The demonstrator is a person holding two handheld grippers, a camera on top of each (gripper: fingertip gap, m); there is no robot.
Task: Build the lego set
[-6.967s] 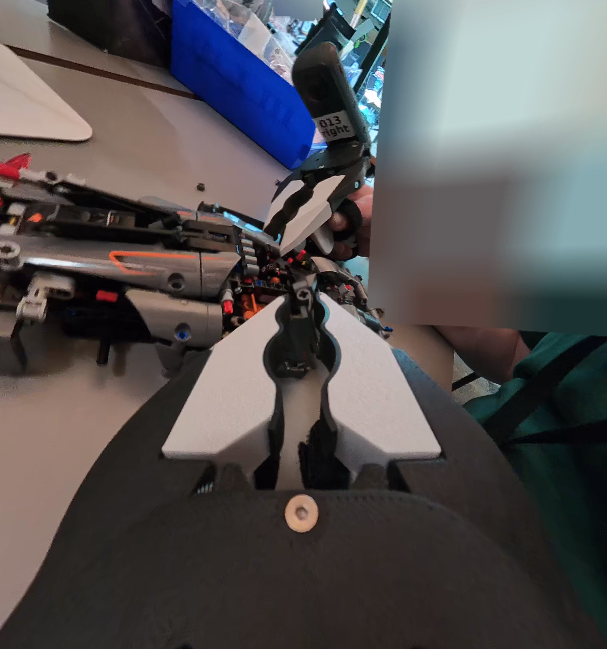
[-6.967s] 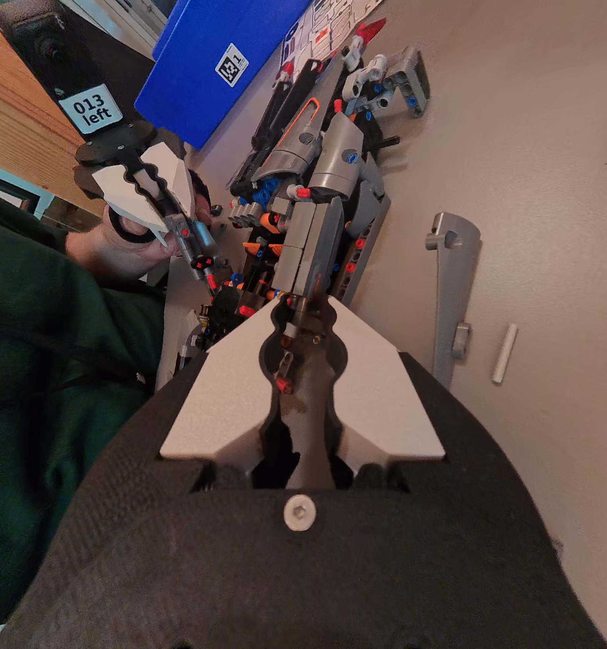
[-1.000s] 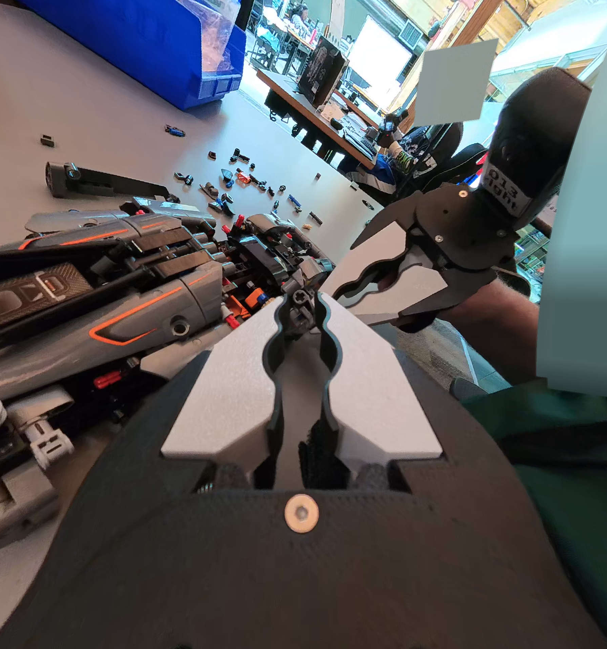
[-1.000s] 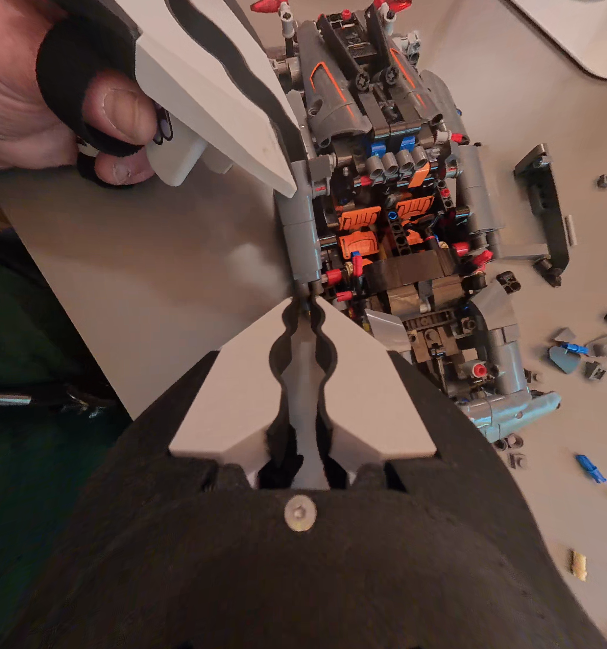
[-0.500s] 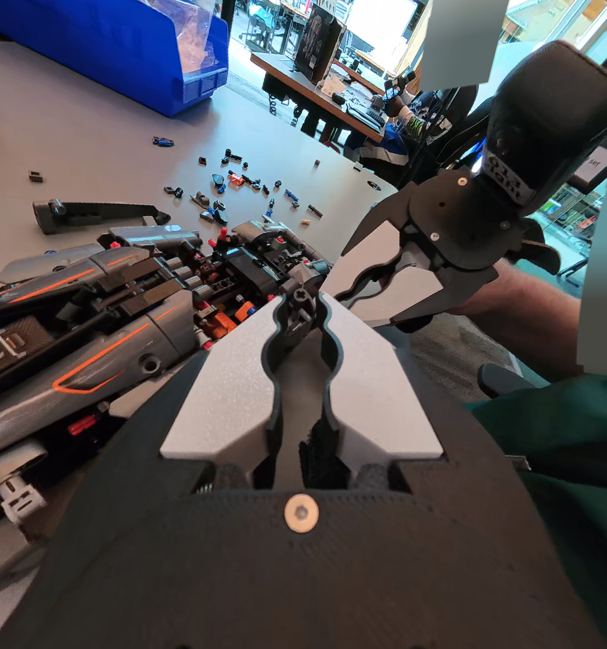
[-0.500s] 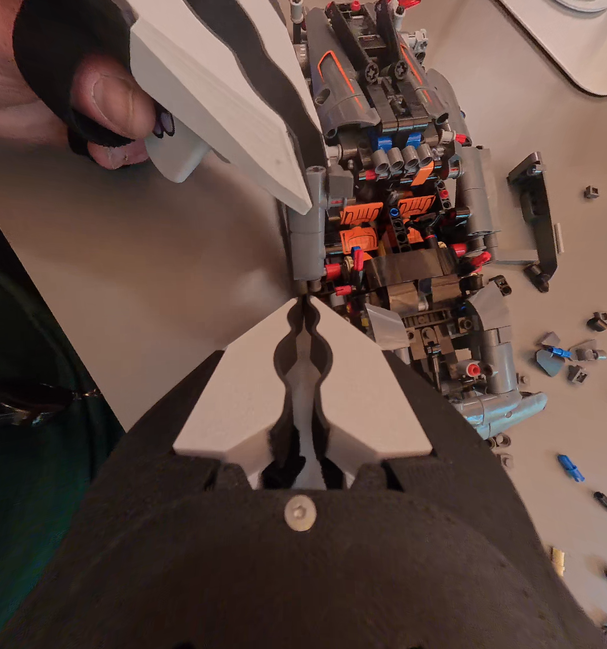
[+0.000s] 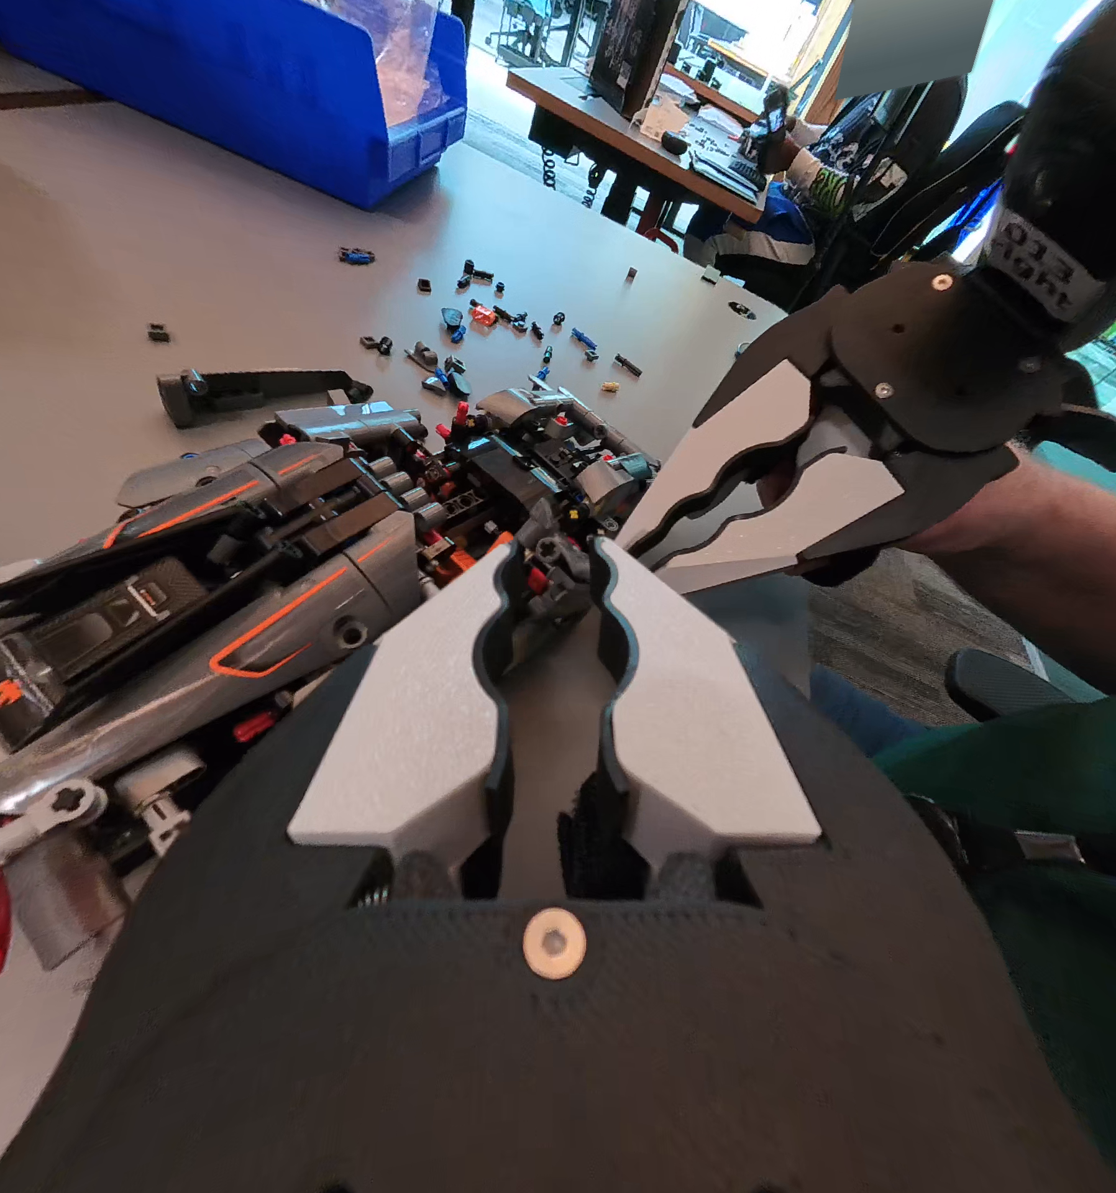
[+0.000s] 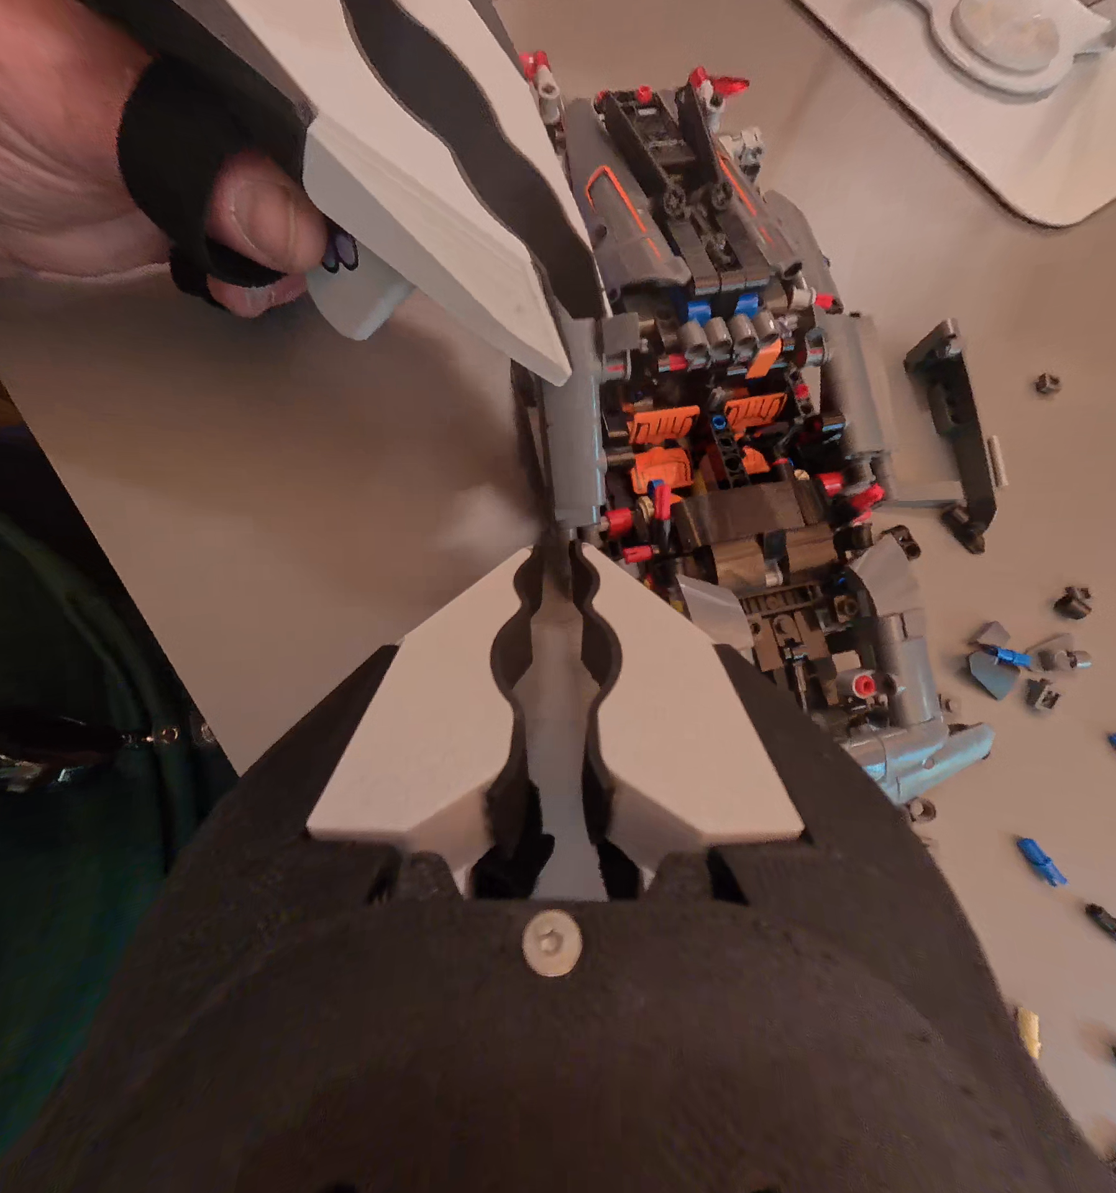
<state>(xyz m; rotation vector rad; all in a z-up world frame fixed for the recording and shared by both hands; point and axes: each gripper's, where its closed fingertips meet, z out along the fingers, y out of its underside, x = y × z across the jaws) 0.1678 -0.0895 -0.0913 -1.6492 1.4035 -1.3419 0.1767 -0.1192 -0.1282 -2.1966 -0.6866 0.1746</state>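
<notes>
A dark grey lego car model with orange stripes [image 7: 252,581] lies on the grey table; it also shows in the right wrist view [image 8: 723,452]. My left gripper [image 7: 552,552] is shut on a grey beam at the model's near side, seen in the right wrist view [image 8: 575,439]. My right gripper [image 8: 558,552] is shut on a thin dark part at the end of that same beam. The two grippers' tips nearly touch. The right gripper shows in the left wrist view [image 7: 801,503], and the left gripper in the right wrist view [image 8: 452,213], held by a hand.
A blue bin [image 7: 252,84] stands at the far edge. Small loose pieces [image 7: 497,336] lie beyond the model, also in the right wrist view [image 8: 1027,665]. A long dark panel [image 7: 252,394] lies beside the model. A white base [image 8: 1027,97] sits at the back. A person's green clothing [image 7: 1027,807] is close. The left gripper's tips are roughly 5 cm from the right gripper's.
Since seven seconds ago the model has turned on the table. Over the last second both grippers kept their hold on the beam while the views shifted slightly.
</notes>
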